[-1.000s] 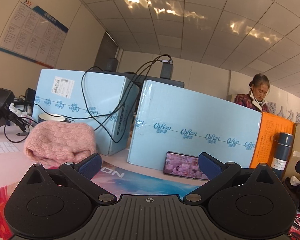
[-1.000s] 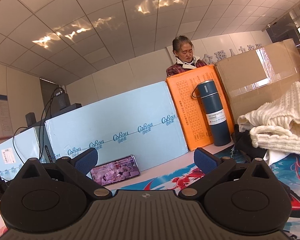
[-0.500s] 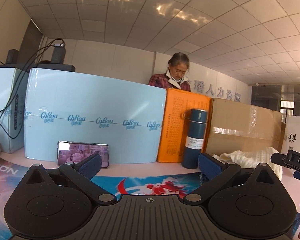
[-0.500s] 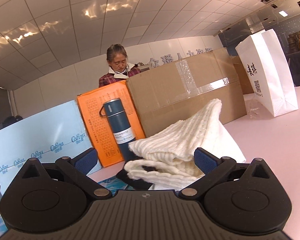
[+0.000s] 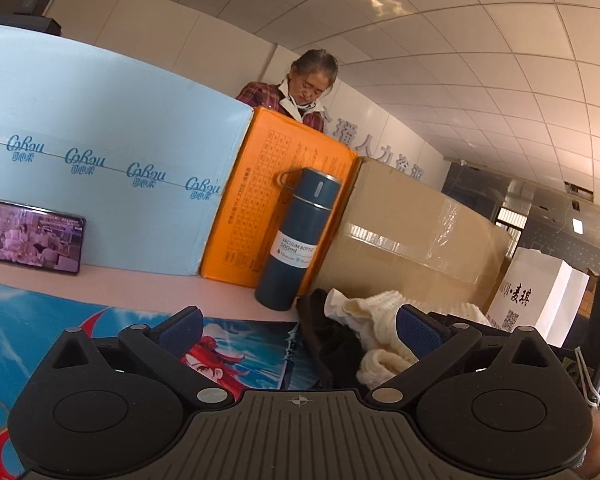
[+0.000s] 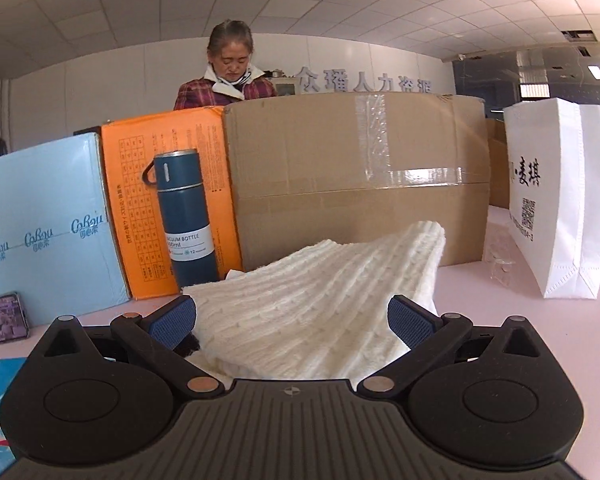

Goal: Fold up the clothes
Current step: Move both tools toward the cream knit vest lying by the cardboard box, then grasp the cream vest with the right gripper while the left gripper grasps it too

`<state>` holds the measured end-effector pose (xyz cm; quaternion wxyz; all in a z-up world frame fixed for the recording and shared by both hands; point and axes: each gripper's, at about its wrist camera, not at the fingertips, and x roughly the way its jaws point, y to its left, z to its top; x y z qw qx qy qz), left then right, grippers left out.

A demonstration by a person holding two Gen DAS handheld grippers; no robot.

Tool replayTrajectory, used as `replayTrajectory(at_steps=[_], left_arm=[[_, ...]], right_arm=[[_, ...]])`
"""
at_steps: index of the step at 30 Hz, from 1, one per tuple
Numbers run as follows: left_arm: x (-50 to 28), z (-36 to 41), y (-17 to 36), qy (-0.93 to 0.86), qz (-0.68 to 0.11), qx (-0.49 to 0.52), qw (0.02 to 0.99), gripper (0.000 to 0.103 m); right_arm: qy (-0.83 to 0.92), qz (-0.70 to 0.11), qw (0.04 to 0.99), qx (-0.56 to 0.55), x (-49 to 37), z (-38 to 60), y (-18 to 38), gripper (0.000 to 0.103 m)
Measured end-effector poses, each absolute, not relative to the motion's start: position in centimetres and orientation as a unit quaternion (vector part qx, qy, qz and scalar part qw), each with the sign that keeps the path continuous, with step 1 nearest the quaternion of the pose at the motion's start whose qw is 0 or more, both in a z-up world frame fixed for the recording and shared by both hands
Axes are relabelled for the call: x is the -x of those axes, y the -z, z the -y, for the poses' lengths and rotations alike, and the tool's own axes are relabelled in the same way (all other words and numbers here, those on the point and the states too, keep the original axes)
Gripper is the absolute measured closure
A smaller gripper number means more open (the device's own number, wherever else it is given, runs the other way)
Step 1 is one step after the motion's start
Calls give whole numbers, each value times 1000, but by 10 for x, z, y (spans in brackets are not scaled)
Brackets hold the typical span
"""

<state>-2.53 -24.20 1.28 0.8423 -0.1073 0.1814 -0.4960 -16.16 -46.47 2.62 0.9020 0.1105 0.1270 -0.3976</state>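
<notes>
Pink table (image 6: 480, 300): white sweater (image 6: 320, 300) before right tool (image 6: 292, 320).

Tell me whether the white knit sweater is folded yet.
Not folded. The white knit sweater lies rumpled in a loose heap in front of the cardboard box, bunched over something dark, between the open right gripper fingers.

Left gripper (image 5: 298, 330) hangs with jaws spread wide over the table (image 5: 148, 286); cream knit sweater (image 5: 374, 334) bunched just right of the blue bottle (image 5: 298, 240), phone (image 5: 30, 236) well left.
</notes>
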Motion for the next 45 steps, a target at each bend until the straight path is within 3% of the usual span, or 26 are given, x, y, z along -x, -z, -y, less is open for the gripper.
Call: replayTrajectory(at_steps=[8,10,12,14,15,26,30,33,36,40,43,44,45], left_arm=[[14,261,-1,489,-204,84,844,0],[14,270,-3,496,-201,69,842,0],[18,282,-9,511,-192,59,836,0],[20,293,-14,530,-189,65,824,0],[20,299,-16,542,-191,73,815,0],[23,388,9,637,-305,163,689,0],[44,408,21,643,-259,98,714,1],[53,412,22,670,-241,70,699,31],[60,418,23,657,-209,20,724,31],[47,419,29,648,-228,39,726,31],[56,429,34,669,-232,9,706,31],[59,433,36,667,-233,-1,708,32],[60,435,38,663,-236,-5,710,43]], right_arm=[[394,-200,894,-68,112,489,-5,4],[402,-194,893,-63,119,490,-2,23],[399,-179,895,-82,135,494,-3,50],[387,-156,901,-121,157,500,-4,68],[383,-139,901,-147,170,504,-5,71],[399,-48,883,-244,258,523,-9,72],[414,-40,873,-255,274,530,-6,72],[413,-38,875,-249,278,537,-8,70],[416,-37,878,-236,277,540,-11,65],[416,-41,880,-227,271,545,-14,62],[413,-53,884,-212,260,549,-17,51],[411,-56,885,-210,257,551,-17,46],[412,-59,885,-210,253,554,-17,42]])
